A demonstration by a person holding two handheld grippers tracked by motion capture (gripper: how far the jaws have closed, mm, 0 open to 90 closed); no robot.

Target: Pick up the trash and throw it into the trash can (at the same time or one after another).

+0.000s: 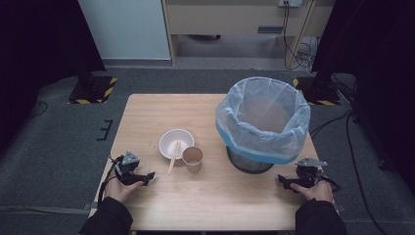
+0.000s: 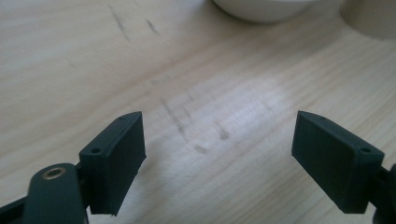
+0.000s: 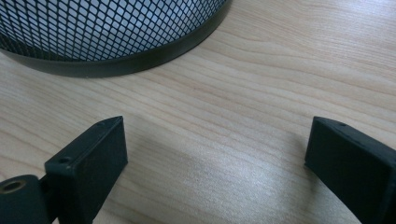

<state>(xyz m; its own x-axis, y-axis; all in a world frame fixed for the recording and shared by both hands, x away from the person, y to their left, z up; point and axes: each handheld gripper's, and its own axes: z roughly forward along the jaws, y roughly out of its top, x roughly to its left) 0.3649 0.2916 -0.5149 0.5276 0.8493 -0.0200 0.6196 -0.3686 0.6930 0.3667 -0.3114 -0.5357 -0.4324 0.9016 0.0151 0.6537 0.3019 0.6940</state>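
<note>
Wooden table (image 1: 147, 117) w/ lined mesh waste bin (image 1: 263, 122), white bowl (image 1: 176, 143) holding chopsticks (image 1: 173, 156), paper cup (image 1: 193, 159). Left gripper (image 1: 147, 177) & right gripper (image 1: 284, 180) are resting, jaws spread, empty; best approaching the cup squarely, mid-height.

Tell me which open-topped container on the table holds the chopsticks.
The white round bowl, left of the brown paper cup; wooden chopsticks lean over its rim.

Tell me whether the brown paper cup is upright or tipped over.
Upright. The brown paper cup stands on its base on the wooden table, open mouth up, beside the white bowl with chopsticks.
</note>
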